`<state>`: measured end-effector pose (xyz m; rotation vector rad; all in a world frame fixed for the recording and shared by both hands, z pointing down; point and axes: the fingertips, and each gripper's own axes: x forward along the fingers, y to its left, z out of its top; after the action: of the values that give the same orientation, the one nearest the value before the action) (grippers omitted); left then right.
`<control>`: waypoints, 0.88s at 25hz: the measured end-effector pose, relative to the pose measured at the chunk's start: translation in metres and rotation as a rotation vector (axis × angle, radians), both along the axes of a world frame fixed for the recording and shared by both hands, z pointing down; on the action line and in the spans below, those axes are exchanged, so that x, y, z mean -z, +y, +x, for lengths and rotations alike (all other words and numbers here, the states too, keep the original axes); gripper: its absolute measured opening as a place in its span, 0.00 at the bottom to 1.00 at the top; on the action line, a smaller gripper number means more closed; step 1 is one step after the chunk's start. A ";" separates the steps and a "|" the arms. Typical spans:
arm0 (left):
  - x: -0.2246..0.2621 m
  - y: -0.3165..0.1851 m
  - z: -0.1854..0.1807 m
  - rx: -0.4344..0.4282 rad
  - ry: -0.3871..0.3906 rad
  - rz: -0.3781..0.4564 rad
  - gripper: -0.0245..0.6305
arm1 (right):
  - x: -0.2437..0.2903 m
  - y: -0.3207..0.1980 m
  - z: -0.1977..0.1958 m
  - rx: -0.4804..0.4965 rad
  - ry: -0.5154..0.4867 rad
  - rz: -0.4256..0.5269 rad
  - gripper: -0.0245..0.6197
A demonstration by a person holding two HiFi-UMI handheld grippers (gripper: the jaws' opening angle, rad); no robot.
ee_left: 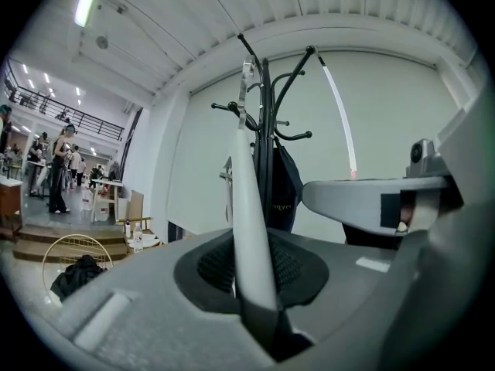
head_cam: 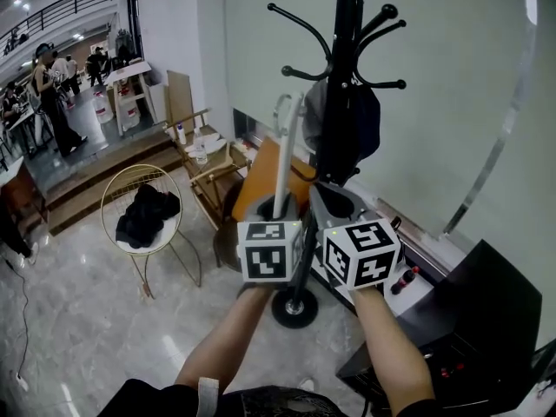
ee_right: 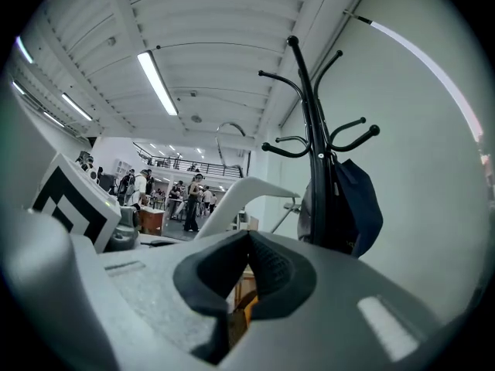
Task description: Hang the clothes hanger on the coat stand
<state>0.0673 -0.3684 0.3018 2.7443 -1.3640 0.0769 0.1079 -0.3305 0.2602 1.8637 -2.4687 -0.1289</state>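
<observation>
**A:** Head view first: what is happening?

**B:** The left gripper (head_cam: pixel 276 208) is clamping a white clothes hanger (head_cam: pixel 283 159) by its lower part and holding it upright at mid-frame, metal hook (head_cam: pixel 280 107) uppermost. The black coat stand (head_cam: pixel 344 68) is rising just right of it toward the top centre, with a dark bag (head_cam: pixel 354 129) hanging on it. The right gripper (head_cam: pixel 337 205) is riding beside the left one and seems to be touching nothing.

**A:** Which step is this?

**B:** I am reading it as the carry. The hanger is lifted but is not yet hanging on any peg. The next move is calling for raising it higher and toward the stand, so the hook can drop over a free peg clear of the bag.

**A:** And the left gripper view?

**B:** The jaws are pressing on the hanger's white body (ee_left: pixel 251 207), which is running up the centre of the frame. Its hook is lining up in the picture with the stand's (ee_left: pixel 267 122) upper pegs.

**A:** The right gripper view?

**B:** The jaws are closed together at the tips, holding nothing. The hanger (ee_right: pixel 232 203) is showing beyond them at centre-left, and the stand (ee_right: pixel 309 130) is standing to the right.

**A:** Any writing?

**B:** The bag (ee_left: pixel 282 184) is carrying pale lettering in the left gripper view, too small to read, and the cubes (head_cam: pixel 360 252) are showing only square markers
</observation>
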 end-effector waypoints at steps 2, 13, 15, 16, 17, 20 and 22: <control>0.002 -0.002 0.009 0.015 -0.002 0.007 0.13 | 0.001 -0.003 0.008 0.018 0.000 0.001 0.03; 0.011 -0.013 0.046 0.121 -0.029 0.027 0.13 | 0.008 -0.014 0.033 0.124 0.016 0.017 0.03; 0.013 -0.014 0.050 0.141 -0.030 0.025 0.13 | 0.010 -0.015 0.036 0.143 0.018 0.018 0.03; 0.013 -0.015 0.051 0.152 -0.026 0.020 0.13 | 0.011 -0.015 0.037 0.153 0.019 0.020 0.03; 0.013 -0.015 0.052 0.162 -0.022 0.015 0.13 | 0.012 -0.015 0.039 0.163 0.020 0.021 0.03; 0.013 -0.019 0.056 0.187 -0.027 0.014 0.13 | 0.013 -0.018 0.046 0.188 0.019 0.027 0.03; 0.013 -0.022 0.059 0.200 -0.030 0.014 0.13 | 0.014 -0.022 0.052 0.199 0.017 0.031 0.03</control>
<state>0.1268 -0.3909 0.2885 2.6105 -1.6437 0.0974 0.1598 -0.3527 0.2459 1.6157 -2.6502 -0.1905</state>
